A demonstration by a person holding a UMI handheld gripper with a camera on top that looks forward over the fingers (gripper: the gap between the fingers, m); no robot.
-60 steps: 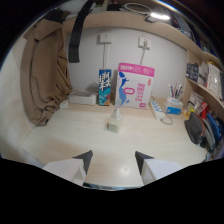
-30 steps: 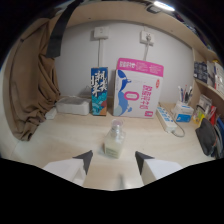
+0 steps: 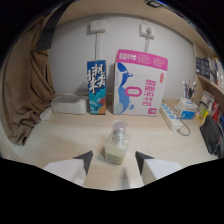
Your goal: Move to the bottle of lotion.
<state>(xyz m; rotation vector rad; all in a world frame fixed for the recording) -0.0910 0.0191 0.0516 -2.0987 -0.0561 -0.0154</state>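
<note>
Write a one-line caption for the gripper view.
Open gripper closing in on the lotion bottle, which stands on the desk just ahead, between its fingertips, with cartons behind.

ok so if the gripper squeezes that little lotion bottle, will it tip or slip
The lotion bottle stands upright between the open gripper fingers; squat, so probably stable. Its smooth glossy sides may slip. Being mostly full, it's likely heavyish.

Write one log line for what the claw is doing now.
claw: open | lotion bottle: upright on desk, between fingertips, not gripped
</note>
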